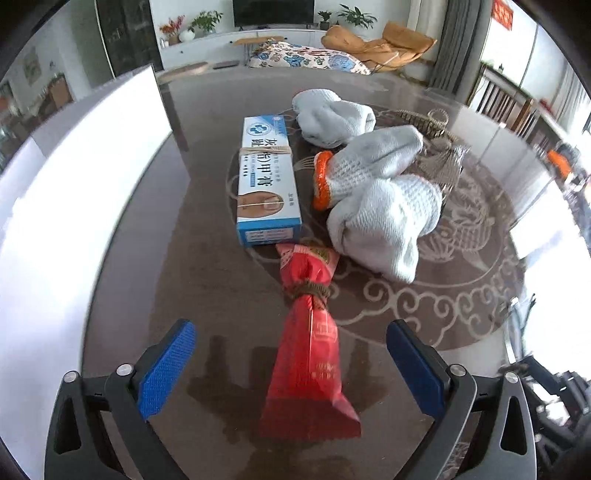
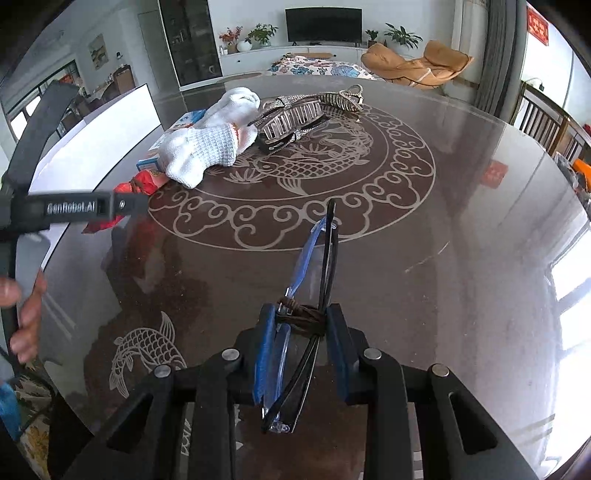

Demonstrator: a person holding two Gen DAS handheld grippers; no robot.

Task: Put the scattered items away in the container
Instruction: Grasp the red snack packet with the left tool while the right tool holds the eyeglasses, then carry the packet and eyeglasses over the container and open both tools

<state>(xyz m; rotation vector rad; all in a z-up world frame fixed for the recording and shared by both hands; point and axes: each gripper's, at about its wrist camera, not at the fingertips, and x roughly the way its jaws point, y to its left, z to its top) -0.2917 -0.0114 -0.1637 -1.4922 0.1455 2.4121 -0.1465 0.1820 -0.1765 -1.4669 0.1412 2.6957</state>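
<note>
Your left gripper is spread wide, straddling the red packet lying on the glass table, pads clear of it. Your right gripper pinches folded glasses bound with cord. The white container, blurred, sits left of the blue box and gloves.

Glass table w/ koi pattern; TV on far wall, tan lounge chair, daylight at right.
</note>
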